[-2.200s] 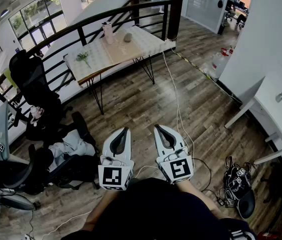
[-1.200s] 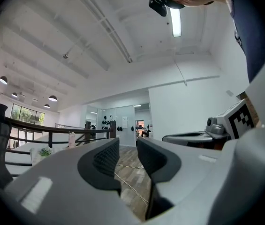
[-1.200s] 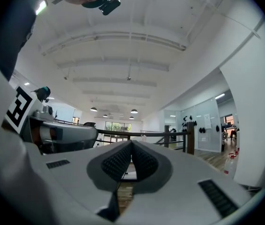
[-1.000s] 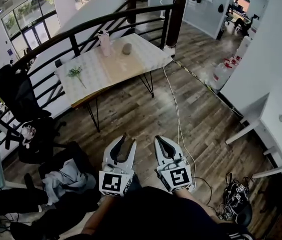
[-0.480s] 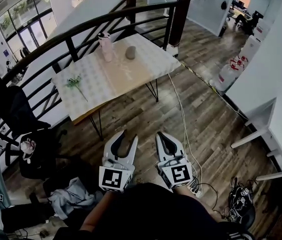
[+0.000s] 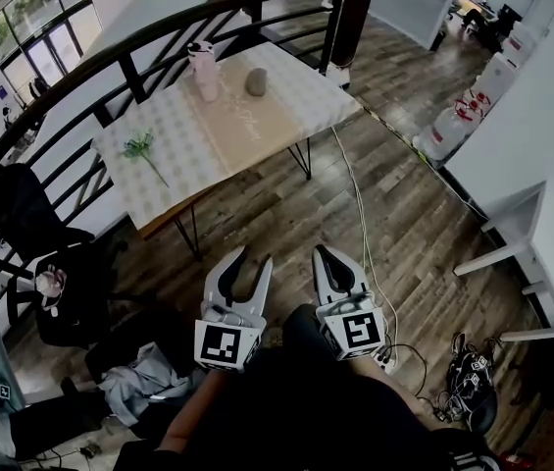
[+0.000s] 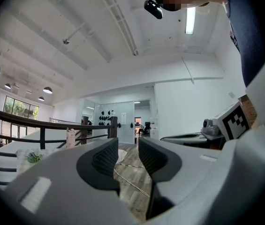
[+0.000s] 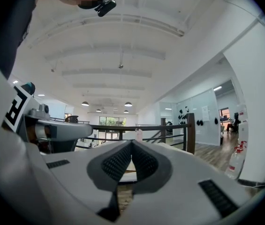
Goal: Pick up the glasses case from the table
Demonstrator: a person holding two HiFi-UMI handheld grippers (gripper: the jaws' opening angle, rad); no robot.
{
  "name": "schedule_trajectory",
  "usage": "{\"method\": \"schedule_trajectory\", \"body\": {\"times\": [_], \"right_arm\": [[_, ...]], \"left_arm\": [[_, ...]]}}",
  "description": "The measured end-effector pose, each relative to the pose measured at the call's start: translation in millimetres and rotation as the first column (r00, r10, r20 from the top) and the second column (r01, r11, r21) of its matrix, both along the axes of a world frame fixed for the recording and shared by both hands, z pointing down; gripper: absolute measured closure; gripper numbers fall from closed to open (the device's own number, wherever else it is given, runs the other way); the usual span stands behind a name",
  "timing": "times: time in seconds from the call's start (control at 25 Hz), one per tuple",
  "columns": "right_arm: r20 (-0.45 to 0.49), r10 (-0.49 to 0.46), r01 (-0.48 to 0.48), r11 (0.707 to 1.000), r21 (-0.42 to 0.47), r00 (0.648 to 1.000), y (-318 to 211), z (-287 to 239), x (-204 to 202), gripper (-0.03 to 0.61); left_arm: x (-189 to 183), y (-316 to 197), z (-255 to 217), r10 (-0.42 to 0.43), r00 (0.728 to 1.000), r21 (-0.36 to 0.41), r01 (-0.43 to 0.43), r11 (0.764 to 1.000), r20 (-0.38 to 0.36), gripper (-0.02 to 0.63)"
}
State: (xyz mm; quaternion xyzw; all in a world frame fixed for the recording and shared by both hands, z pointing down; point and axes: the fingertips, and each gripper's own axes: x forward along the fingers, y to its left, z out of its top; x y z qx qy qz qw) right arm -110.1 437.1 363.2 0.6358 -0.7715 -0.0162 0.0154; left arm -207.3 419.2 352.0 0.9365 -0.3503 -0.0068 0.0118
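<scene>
L claw (image 6: 254,259) wide, R claw (image 6: 322,253) pinched shut, both empty; glasses case (image 6: 256,81) on desk (image 6: 198,140) well away. Risk: R claw arriving shut just shoves it.

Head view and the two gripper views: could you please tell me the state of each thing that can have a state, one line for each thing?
left gripper: jaws apart, nothing between them.
right gripper: jaws together at the tips, holding nothing.
glasses case: lies on the table, not held, looks closed.
pink bottle: stands upright beside the case.
green sprig: lies flat.
table: stands, covered with a cloth.
</scene>
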Motion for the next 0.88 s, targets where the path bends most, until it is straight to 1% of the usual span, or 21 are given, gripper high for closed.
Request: {"method": "schedule_trajectory", "body": {"times": [0.2, 0.28, 0.36, 0.6, 0.8, 0.88], "right_arm": [[0.022, 0.017, -0.017, 0.999, -0.031, 1.0, -16.0, 4.0, 4.3, 0.569], [0.027, 0.024, -0.023, 0.999, -0.029, 0.999, -24.8, 5.5, 9.3, 0.569], [0.023, 0.021, -0.021, 1.0, -0.023, 1.0, -37.7, 5.7, 16.2, 0.569], [0.005, 0.002, -0.002, 1.0, 0.006, 1.0, -94.9, -6.9, 34.5, 0.569], [-0.002, -0.054, 0.054, 0.998, 0.019, 0.999, -151.8, -7.0, 49.8, 0.569], [-0.029, -0.085, 0.086, 0.995, 0.041, 0.996, -176.1, -15.6, 56.8, 0.569]], "left_arm": [[3.9, -17.1, 3.0, -0.002, 1.0, -0.027, 0.002, 1.0, -0.008, 0.492], [9.8, -26.0, 4.8, 0.007, 1.0, -0.024, -0.007, 1.0, -0.002, 0.492], [16.4, -38.4, 3.9, 0.009, 1.0, -0.004, -0.009, 1.0, -0.003, 0.492], [34.2, -88.6, -5.4, -0.011, 1.0, 0.007, 0.011, 1.0, -0.007, 0.482], [50.3, -141.6, -8.0, -0.05, 0.999, 0.0, 0.05, 0.999, -0.008, 0.462], [57.6, -162.5, -10.2, -0.07, 0.998, 0.009, 0.07, 0.998, -0.003, 0.457]]}}
